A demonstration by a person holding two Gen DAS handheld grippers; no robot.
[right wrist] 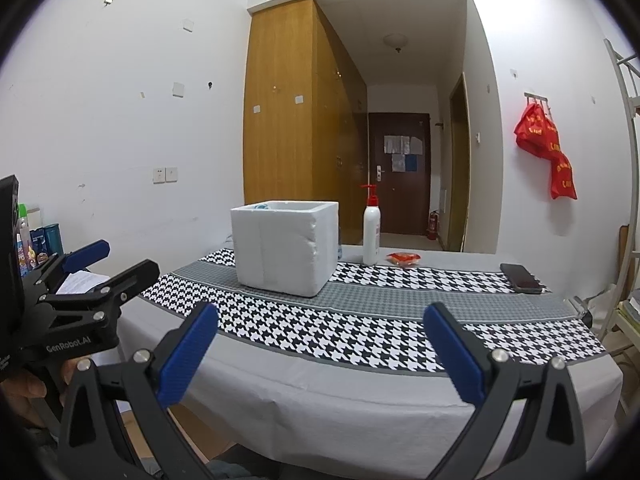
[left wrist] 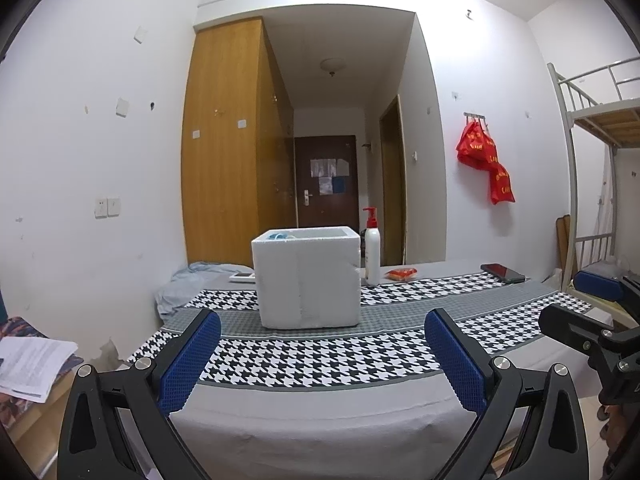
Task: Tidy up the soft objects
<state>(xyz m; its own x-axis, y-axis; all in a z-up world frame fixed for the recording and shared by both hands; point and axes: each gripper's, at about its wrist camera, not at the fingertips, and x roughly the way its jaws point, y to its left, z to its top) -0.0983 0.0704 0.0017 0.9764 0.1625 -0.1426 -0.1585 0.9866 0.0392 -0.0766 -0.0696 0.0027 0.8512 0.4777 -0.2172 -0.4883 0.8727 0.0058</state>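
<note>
Both grippers, left (left wrist: 322, 336) and right (right wrist: 320, 330), level, spread, facing foam box (left wrist: 308, 276).

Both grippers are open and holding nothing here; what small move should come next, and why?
Probably reach the right gripper forward toward the orange packet beside the pump bottle. It looks like the only loose soft item outside the foam box, and it lies on the right gripper's side.

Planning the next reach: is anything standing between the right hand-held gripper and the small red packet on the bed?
Nothing visible blocks it. The right hand-held gripper is open over the near edge of the bed, and only bare houndstooth cover lies before the red packet. The pump bottle and foam box stand to its left.
</note>
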